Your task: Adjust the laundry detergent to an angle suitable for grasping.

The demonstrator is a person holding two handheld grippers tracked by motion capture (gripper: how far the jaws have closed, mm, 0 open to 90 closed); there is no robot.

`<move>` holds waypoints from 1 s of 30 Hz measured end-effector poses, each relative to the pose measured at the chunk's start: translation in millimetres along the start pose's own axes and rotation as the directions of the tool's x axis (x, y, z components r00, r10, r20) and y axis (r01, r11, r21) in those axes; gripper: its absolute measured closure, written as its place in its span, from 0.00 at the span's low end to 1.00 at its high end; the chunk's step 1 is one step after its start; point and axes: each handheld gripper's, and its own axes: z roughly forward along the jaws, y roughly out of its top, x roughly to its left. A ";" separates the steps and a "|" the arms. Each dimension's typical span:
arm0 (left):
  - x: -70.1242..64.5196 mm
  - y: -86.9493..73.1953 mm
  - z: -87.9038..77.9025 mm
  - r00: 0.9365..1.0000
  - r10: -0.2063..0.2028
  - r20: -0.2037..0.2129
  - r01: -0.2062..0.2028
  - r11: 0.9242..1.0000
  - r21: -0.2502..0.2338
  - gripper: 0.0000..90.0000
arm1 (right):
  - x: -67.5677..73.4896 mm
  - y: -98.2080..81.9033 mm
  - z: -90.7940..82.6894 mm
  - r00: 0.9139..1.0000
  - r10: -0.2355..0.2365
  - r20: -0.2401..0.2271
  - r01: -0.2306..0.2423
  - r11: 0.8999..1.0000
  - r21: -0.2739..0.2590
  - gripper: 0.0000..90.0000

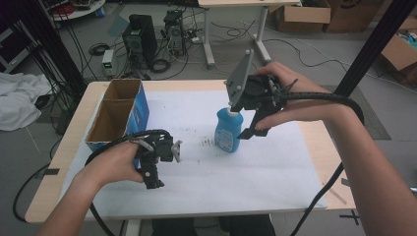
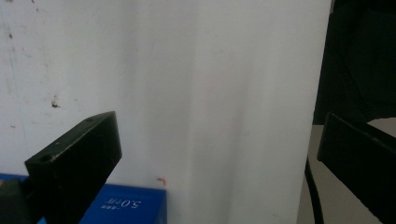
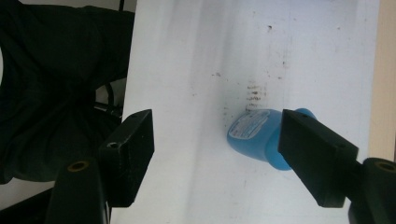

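Note:
A blue bottle with a white label stands upright near the middle of the white sheet. My right gripper hovers just above and to the right of its top. In the right gripper view the jaws stand open with nothing between them, and the bottle lies below, partly hidden behind the right jaw. My left gripper is held low over the sheet beside a blue cardboard box. Its jaws are open and empty over bare white sheet.
The open-topped blue box has a divider and two compartments that look empty. The wooden table shows bare edges around the sheet. Dark smudges mark the sheet left of the bottle. Beyond the table are computers, cables and cardboard boxes on the floor.

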 end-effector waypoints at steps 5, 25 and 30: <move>-1.2 2.7 -3.5 1.000 0.005 -0.008 -0.005 1.000 -0.003 0.00 | 2.0 -1.6 -1.3 1.000 -0.001 -0.001 0.001 1.000 -0.002 0.30; -0.8 7.8 -8.2 1.000 0.009 -0.012 -0.009 1.000 -0.001 0.00 | 3.6 -11.7 -2.3 1.000 0.011 -0.001 -0.011 1.000 -0.016 0.26; -0.1 10.0 -10.0 1.000 0.010 -0.016 -0.010 1.000 -0.007 0.00 | 2.9 -19.1 -3.9 1.000 0.029 0.007 -0.028 0.999 -0.037 0.26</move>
